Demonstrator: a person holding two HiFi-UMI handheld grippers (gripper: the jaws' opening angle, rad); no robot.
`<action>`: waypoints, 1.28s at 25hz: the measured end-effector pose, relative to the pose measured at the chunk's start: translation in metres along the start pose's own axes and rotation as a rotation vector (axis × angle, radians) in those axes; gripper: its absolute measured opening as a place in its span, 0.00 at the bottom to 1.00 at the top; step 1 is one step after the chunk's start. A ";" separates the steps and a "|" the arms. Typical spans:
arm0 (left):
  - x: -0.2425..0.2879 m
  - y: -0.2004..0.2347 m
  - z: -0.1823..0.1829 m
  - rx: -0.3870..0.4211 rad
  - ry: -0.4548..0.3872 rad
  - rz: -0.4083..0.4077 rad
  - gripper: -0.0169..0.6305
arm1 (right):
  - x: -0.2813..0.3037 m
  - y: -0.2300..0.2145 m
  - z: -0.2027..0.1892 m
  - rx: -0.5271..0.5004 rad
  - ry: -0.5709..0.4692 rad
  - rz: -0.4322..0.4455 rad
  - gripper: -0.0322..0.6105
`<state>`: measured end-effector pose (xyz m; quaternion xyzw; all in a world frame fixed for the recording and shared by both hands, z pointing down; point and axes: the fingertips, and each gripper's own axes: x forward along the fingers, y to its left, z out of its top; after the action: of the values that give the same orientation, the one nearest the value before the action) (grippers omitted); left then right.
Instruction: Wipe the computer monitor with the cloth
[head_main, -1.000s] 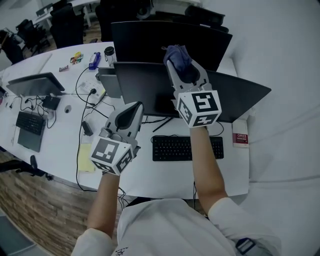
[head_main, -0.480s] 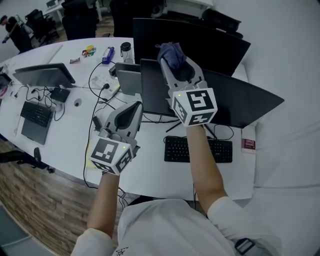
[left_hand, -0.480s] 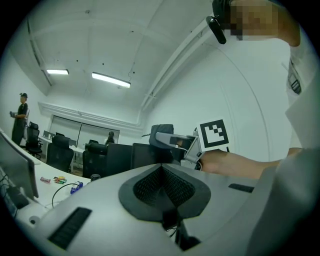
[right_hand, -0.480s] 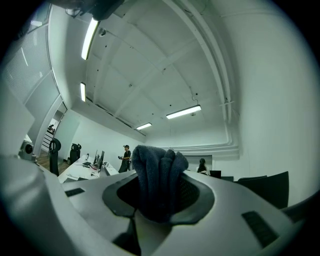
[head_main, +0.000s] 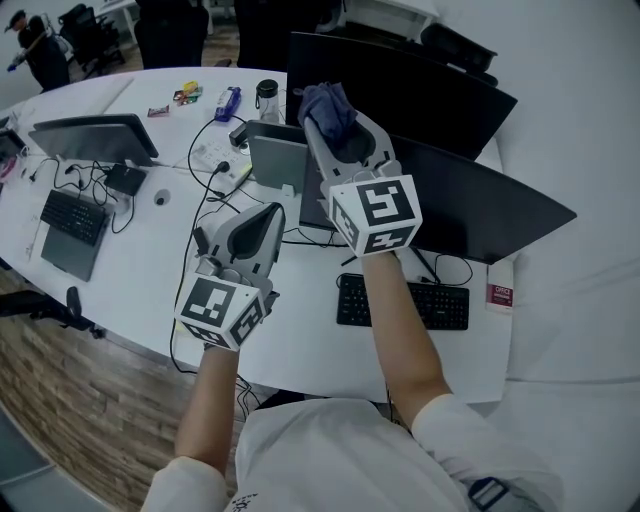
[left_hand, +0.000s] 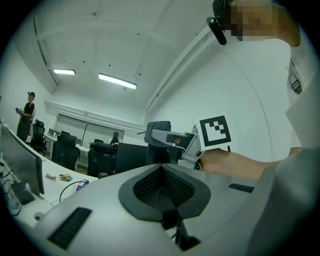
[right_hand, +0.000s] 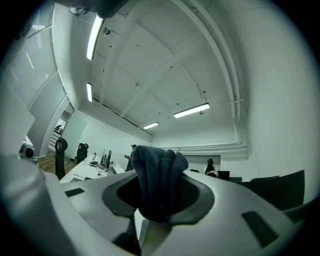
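From the head view, my right gripper (head_main: 342, 128) is raised over the top left corner of the monitor (head_main: 480, 205), its jaws pinched on a bunched blue-grey cloth (head_main: 325, 102) that sticks out past the fingertips; whether the cloth touches the monitor I cannot tell. My left gripper (head_main: 265, 215) hangs lower, just left of the monitor's lower left corner, over the white desk (head_main: 300, 350). In front of the monitor lies a black keyboard (head_main: 440, 305), partly covered by my right forearm, with a red and white box (head_main: 500, 296) at the monitor's right end. A second dark screen (head_main: 420, 85) stands behind the monitor. A small grey panel (head_main: 278, 160) stands against the monitor's left edge, and behind that panel is a bottle (head_main: 266, 98). Black cables (head_main: 205, 175) trail left of the monitor, and well left of it another screen (head_main: 95, 138) stands with its own keyboard (head_main: 72, 218). In the left gripper view my jaws are pressed together with nothing between them; beyond them the right gripper carries the cloth, and a person (left_hand: 27, 117) stands far off to the left. In the right gripper view the folded cloth fills the gap between my jaws and blocks what lies straight ahead, with two people (right_hand: 132, 150) far beyond.
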<state>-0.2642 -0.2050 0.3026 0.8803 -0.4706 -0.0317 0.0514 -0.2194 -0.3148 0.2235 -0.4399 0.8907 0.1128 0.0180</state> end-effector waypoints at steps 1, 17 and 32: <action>-0.001 0.002 0.000 -0.001 0.000 0.002 0.04 | 0.002 0.004 0.000 -0.001 0.002 0.006 0.27; -0.012 0.020 -0.006 -0.002 0.022 0.013 0.04 | 0.019 0.039 -0.049 0.691 -0.051 0.113 0.27; -0.017 0.022 -0.010 0.007 0.033 0.015 0.04 | 0.015 0.032 -0.077 1.229 -0.117 0.078 0.27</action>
<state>-0.2907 -0.2029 0.3153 0.8774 -0.4762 -0.0152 0.0564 -0.2484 -0.3242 0.3024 -0.3093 0.8058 -0.3965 0.3129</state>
